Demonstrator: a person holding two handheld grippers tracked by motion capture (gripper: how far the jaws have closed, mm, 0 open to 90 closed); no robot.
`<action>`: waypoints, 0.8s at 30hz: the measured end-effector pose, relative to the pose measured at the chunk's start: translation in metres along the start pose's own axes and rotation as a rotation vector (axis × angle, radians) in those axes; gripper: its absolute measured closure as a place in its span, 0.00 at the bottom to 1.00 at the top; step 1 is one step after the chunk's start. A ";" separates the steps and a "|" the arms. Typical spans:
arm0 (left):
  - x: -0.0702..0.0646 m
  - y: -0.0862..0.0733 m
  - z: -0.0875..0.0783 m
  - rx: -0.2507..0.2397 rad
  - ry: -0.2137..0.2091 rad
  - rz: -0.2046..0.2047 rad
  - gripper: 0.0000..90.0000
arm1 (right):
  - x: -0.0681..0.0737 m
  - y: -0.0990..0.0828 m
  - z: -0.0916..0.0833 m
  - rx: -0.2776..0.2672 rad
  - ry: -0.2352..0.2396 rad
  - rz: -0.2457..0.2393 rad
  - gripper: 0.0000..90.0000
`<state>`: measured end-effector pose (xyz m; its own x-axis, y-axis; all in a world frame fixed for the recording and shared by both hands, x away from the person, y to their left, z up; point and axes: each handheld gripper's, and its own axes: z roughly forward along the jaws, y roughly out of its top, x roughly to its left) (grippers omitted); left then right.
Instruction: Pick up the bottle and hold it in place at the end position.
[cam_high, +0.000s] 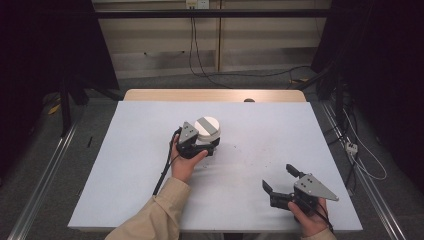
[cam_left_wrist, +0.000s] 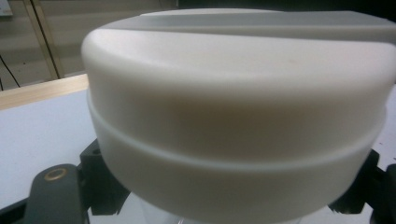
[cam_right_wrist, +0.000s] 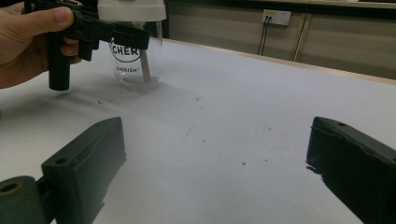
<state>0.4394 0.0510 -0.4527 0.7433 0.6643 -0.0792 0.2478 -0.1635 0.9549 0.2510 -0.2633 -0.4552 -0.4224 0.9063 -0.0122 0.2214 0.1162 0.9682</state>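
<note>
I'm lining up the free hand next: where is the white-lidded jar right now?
In the high view the jar stands near the table's middle, just left of centre, gripped by the left tongs.

1. Left gripper — black body, with a grey three-cornered plate on top that carries small dark screws; a black cable trails from it back along the forearm.
2. Right gripper — also black, with two blocky jaws and the same grey three-cornered plate dotted with screws.
3. In the right gripper view the jaws are matt black blocks with a small round hole near each tip.
4. In the left gripper view a brass-coloured ring sits in the black frame.
5. The left forearm wears a tan long sleeve; a tan cuff edges the right wrist.
</note>
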 end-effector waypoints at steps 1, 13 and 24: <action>0.000 0.000 0.000 -0.002 0.002 0.003 0.20 | 0.000 0.000 0.000 0.000 0.000 0.000 0.05; -0.004 0.002 0.007 0.015 -0.008 0.038 0.20 | -0.001 -0.001 0.000 0.006 0.001 0.000 0.05; -0.006 0.000 0.012 0.028 -0.006 0.059 0.20 | -0.001 -0.001 0.000 0.008 0.003 -0.001 0.05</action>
<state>0.4428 0.0385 -0.4561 0.7611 0.6482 -0.0248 0.2204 -0.2225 0.9497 0.2514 -0.2639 -0.4559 -0.4248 0.9052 -0.0121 0.2283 0.1201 0.9661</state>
